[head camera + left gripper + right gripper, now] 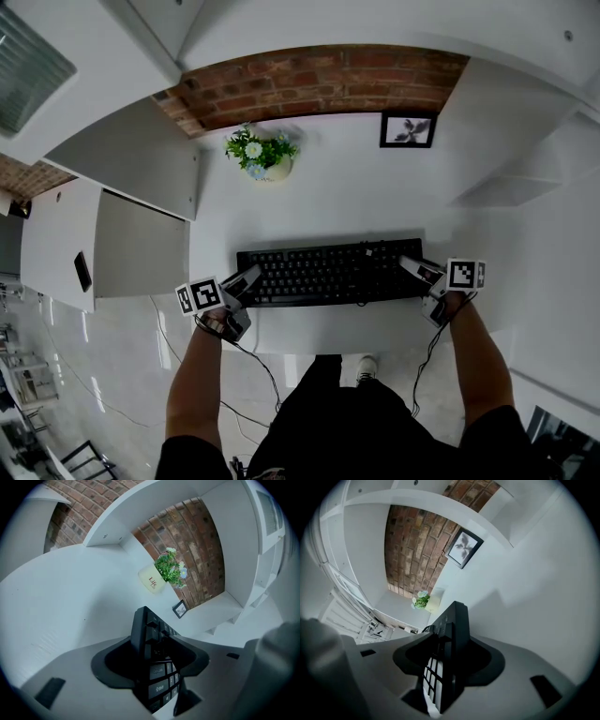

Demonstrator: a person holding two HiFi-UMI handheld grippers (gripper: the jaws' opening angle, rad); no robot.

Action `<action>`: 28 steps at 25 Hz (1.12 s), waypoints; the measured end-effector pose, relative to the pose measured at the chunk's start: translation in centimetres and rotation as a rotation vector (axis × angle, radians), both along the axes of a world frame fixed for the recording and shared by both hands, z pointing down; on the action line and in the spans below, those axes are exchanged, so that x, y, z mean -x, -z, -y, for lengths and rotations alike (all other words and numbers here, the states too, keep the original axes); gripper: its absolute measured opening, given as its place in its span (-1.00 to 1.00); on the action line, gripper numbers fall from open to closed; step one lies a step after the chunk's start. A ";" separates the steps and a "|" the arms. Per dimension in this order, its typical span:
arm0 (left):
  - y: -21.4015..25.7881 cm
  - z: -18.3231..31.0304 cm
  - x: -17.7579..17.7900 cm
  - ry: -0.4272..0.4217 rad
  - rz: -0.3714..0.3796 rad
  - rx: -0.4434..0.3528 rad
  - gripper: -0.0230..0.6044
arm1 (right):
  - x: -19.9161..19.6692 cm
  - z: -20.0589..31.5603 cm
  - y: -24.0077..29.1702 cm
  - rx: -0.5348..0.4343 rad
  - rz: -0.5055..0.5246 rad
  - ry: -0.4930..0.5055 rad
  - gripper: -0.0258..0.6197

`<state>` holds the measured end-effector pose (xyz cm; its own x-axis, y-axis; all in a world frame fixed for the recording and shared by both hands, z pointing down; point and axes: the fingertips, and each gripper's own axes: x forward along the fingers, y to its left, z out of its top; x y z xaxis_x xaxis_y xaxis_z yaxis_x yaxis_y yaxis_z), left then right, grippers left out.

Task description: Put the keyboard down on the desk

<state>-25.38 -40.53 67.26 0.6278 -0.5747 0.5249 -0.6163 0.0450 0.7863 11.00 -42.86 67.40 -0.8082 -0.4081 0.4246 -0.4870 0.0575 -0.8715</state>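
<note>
The black keyboard (328, 272) lies flat on the white desk (356, 197), near its front edge. My left gripper (246, 281) straddles the keyboard's left end and my right gripper (419, 272) straddles its right end. In the left gripper view the keyboard's end (145, 634) stands between the jaws with a dark gap beside it. The right gripper view shows the other end (450, 644) the same way, with room on both sides. Both grippers look open around the keyboard and the pads do not seem to press on it.
A potted plant (262, 155) and a small framed picture (408, 129) stand at the back of the desk before a brick wall (309, 84). A white cabinet (141, 169) borders the desk on the left. The person stands at the desk's front edge.
</note>
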 end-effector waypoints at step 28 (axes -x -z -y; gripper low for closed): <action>-0.7 0.1 1.3 0.022 0.466 -0.019 -0.02 | -0.6 0.4 -1.4 -0.075 -0.402 0.045 -0.11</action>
<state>-26.71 -40.58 67.91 0.3151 -0.5974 0.7375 -0.9028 0.0508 0.4269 11.59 -43.29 68.76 -0.6013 -0.4181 0.6809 -0.7836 0.1423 -0.6047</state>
